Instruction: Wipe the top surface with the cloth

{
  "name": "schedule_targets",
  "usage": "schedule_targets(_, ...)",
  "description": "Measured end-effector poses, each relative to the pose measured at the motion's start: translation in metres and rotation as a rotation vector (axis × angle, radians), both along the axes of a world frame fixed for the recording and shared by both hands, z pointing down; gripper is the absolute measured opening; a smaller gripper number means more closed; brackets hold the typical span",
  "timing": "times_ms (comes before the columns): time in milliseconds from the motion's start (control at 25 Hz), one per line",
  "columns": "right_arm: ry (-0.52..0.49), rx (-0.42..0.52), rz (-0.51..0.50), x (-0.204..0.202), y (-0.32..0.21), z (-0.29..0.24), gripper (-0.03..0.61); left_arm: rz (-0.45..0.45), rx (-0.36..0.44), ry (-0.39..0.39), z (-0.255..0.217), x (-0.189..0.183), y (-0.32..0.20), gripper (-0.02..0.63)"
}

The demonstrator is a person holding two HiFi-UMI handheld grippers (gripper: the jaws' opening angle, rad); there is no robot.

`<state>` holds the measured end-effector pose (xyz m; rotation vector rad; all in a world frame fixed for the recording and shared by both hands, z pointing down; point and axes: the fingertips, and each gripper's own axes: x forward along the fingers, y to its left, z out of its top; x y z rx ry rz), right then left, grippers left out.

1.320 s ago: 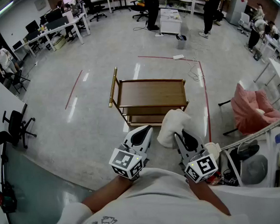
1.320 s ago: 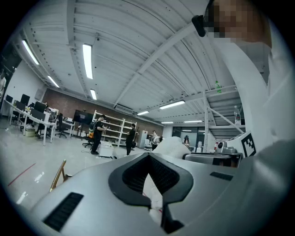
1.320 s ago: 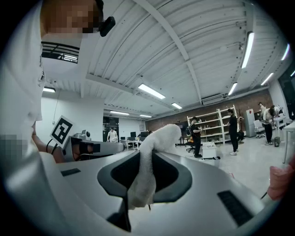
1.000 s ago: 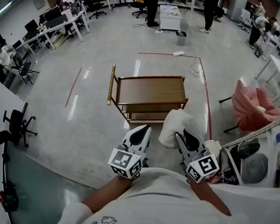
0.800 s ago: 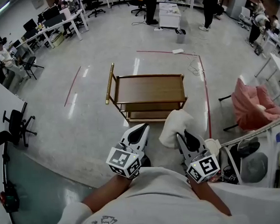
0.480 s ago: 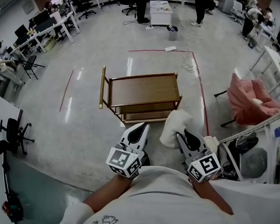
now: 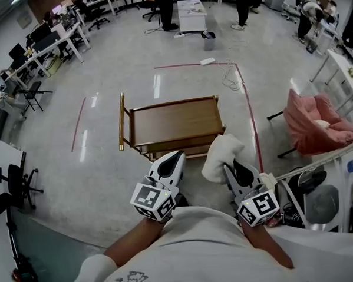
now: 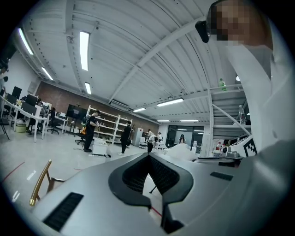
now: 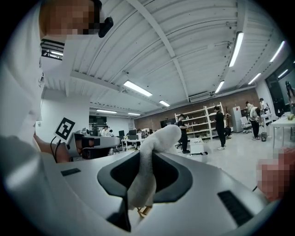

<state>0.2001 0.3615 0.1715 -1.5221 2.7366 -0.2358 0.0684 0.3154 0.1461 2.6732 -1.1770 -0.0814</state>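
Observation:
A wooden cart with a brown top surface point(image 7: 174, 119) and a gold handle point(image 7: 121, 121) stands on the floor ahead of me. My right gripper point(image 7: 229, 163) is shut on a white cloth point(image 7: 220, 154), which bunches up above its jaws just short of the cart's near right corner. The cloth point(image 9: 147, 166) stands upright between the jaws in the right gripper view. My left gripper point(image 7: 176, 156) is shut and holds nothing, hovering at the cart's near edge. In the left gripper view the jaws point(image 8: 148, 156) meet at the tip.
Red tape lines point(image 7: 250, 113) mark the floor around the cart. A pink armchair point(image 7: 313, 122) stands to the right, with a rack of items point(image 7: 321, 197) nearer me. Desks and chairs point(image 7: 41, 41) line the far left. Several people stand at the back by a white cabinet point(image 7: 192, 15).
The view has drifted so the cart now lies lower and further left in the head view. Both grippers keep their hold and pose, the cloth still in the right one.

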Motion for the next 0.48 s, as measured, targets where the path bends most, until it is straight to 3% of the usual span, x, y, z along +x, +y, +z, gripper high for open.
schedule_targets(240,0.022,-0.01,0.037,0.007,-0.057,0.003,0.084,0.018,-0.002,0.016,0.002,-0.006,-0.057,0.008)
schedule_targets(480,0.103,-0.013,0.084,-0.009,-0.134,-0.001,0.084,0.029,-0.044,0.034,0.003,-0.049,-0.127,0.008)
